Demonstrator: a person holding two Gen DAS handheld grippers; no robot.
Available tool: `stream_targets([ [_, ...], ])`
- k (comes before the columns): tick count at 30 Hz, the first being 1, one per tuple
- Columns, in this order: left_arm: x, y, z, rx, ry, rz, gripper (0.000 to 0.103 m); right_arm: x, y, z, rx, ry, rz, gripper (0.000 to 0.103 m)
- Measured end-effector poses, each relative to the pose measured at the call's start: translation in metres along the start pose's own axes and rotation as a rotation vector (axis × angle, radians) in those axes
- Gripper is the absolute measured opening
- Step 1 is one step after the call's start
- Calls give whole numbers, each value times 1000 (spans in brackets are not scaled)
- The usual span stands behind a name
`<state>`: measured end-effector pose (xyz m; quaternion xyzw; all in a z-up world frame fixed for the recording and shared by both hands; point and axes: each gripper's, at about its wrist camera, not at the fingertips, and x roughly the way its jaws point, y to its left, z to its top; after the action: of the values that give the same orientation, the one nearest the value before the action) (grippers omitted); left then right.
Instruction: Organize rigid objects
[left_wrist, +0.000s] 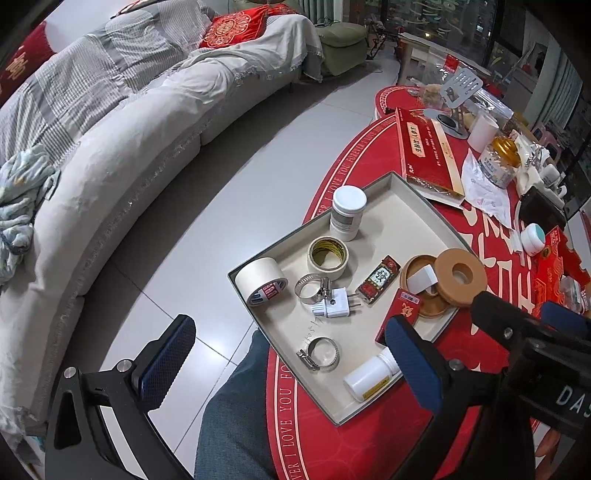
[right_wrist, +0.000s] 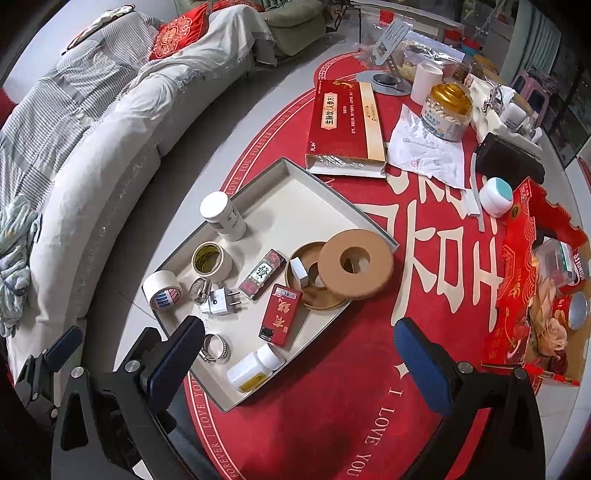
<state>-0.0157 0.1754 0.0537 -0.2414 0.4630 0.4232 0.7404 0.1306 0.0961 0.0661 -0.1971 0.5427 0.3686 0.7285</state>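
Observation:
A shallow beige tray (left_wrist: 399, 229) (right_wrist: 295, 206) sits on the red round table and holds several rigid items. Among them are a white jar (left_wrist: 347, 212) (right_wrist: 221, 216), two tape rolls (left_wrist: 260, 280) (right_wrist: 210, 263), two hose clamps (left_wrist: 321, 352) (right_wrist: 216, 347) and a white plug adapter (left_wrist: 334, 302) (right_wrist: 221, 301). A small red box (left_wrist: 400, 314) (right_wrist: 281, 314), a white pill bottle on its side (left_wrist: 369, 376) (right_wrist: 255, 367) and a cork ring (left_wrist: 460, 273) (right_wrist: 354, 264) leaning on a round wooden dish also lie there. My left gripper (left_wrist: 291, 362) hovers open over the tray's near corner. My right gripper (right_wrist: 301, 360) hovers open over the tray's near right edge. Neither holds anything.
Beyond the tray lie a long red box (left_wrist: 428, 147) (right_wrist: 343, 118), a gold-lidded jar (right_wrist: 447, 110) and a white-teal jar (right_wrist: 496, 197). A red gift box (right_wrist: 517, 280) stands at the right. A grey sofa (left_wrist: 110, 166) curves along the left. A person's denim knee (left_wrist: 236, 406) is below the table edge.

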Motion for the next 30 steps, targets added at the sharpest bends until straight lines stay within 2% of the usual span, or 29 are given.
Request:
stream_targets([
  [30,7,8,-4,-20,26,-10,103,2,3,-4,5,9,-1,103],
])
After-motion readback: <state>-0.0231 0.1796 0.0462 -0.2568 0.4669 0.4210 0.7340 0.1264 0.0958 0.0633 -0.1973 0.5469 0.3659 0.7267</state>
